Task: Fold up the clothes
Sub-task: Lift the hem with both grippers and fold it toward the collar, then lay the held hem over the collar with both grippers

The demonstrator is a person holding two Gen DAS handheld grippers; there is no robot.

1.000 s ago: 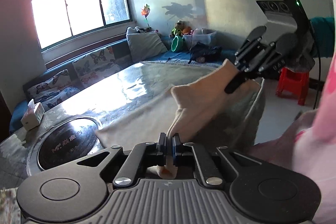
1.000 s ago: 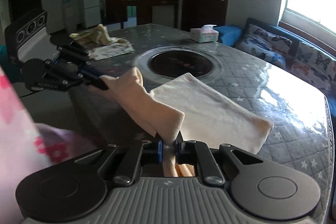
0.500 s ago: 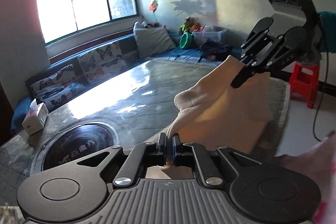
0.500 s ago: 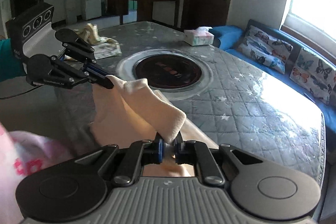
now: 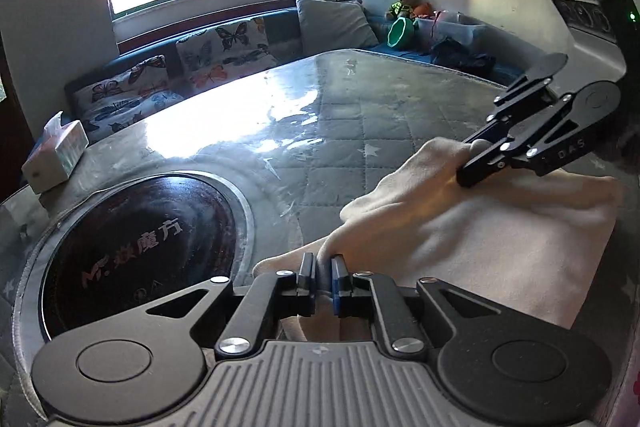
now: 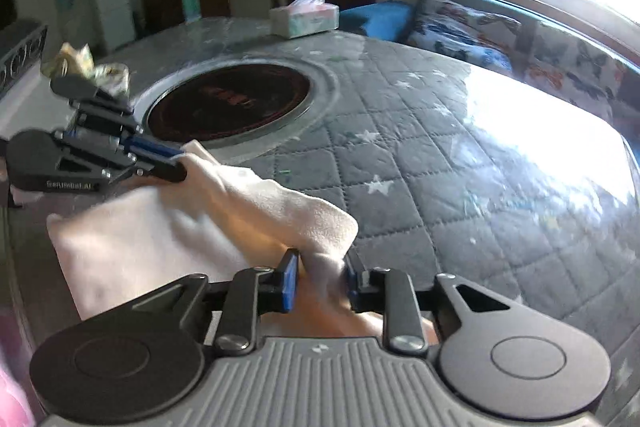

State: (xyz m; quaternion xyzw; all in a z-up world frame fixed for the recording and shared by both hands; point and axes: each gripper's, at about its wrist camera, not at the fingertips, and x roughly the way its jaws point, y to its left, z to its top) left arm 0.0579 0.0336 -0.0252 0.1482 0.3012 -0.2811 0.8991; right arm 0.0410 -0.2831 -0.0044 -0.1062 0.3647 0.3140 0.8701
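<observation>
A cream folded cloth [image 5: 472, 235] lies on the quilted grey table [image 5: 360, 131], its upper layer lifted along one edge. My left gripper [image 5: 322, 279] is shut on one corner of that edge; it also shows in the right wrist view [image 6: 176, 169]. My right gripper [image 6: 318, 281] has its jaws parted a little, with the other corner of the cloth [image 6: 256, 219] between them, still touching the pads. In the left wrist view the right gripper [image 5: 466, 167] sits at the cloth's far corner.
A round dark hotplate [image 5: 136, 251] is set in the table left of the cloth. A tissue box [image 5: 56, 155] stands at the far edge. A crumpled garment [image 6: 86, 67] lies beyond the hotplate. A sofa with butterfly cushions [image 5: 216, 51] runs under the window.
Both grippers have carried the held edge forward and down onto the table, laying the cloth folded over itself. The right jaws have begun to part.
</observation>
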